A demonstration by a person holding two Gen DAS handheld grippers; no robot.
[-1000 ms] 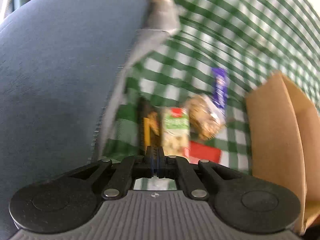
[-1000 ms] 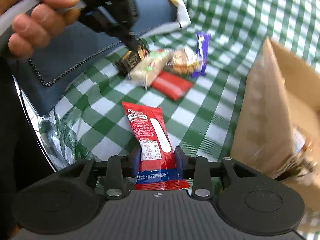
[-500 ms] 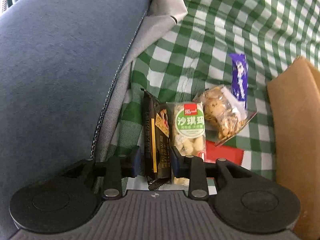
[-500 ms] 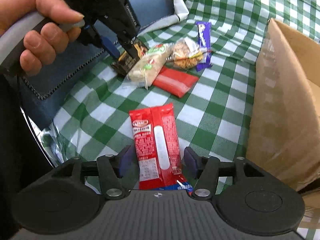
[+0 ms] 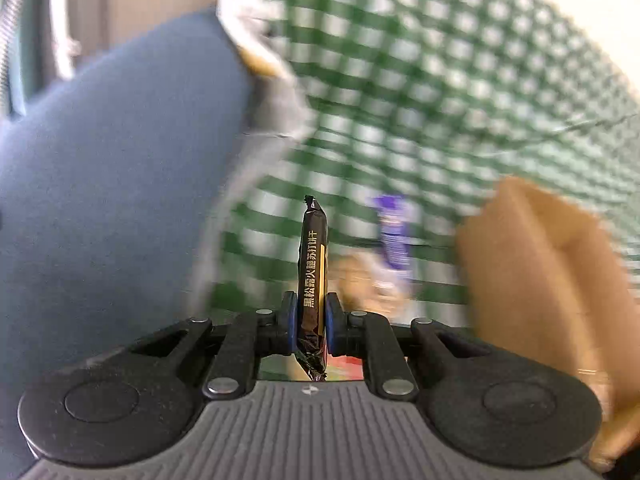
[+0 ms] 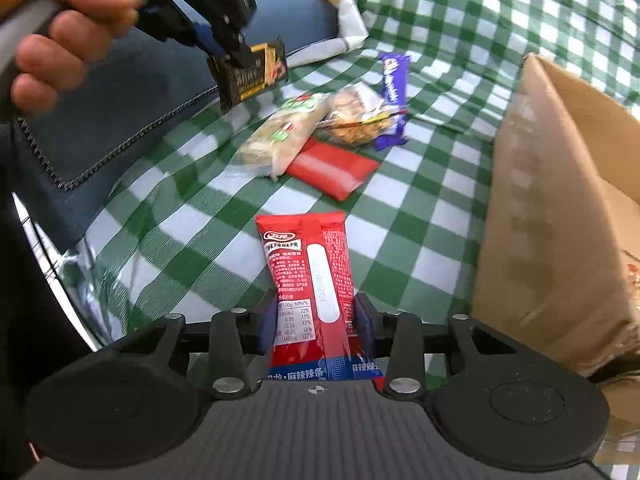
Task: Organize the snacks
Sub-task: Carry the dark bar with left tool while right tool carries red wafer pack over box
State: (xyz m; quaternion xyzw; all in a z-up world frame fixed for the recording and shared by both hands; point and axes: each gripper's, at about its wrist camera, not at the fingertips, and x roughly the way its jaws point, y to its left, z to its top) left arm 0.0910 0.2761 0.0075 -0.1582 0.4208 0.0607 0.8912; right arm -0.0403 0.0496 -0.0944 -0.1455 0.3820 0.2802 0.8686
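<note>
My left gripper (image 5: 311, 312) is shut on a black snack packet (image 5: 313, 264) and holds it on edge above the checked cloth; the packet also shows in the right wrist view (image 6: 250, 74), lifted off the cloth. My right gripper (image 6: 316, 326) has its jaws against both sides of a red spicy-strip packet (image 6: 310, 276) that lies on the green checked cloth (image 6: 404, 204). Beyond lie a pale green-label packet (image 6: 280, 136), a flat red packet (image 6: 332, 168), a clear bag of nuts (image 6: 356, 118) and a purple bar (image 6: 394, 98).
An open cardboard box (image 6: 560, 216) stands at the right, also in the left wrist view (image 5: 544, 272). A blue cushion (image 6: 132, 92) lies at the left, with its zip edge along the cloth. The left wrist view is blurred by motion.
My left gripper has shut on the black packet and lifted it off the cloth. My right gripper's jaws have come in onto the red spicy-strip packet.
</note>
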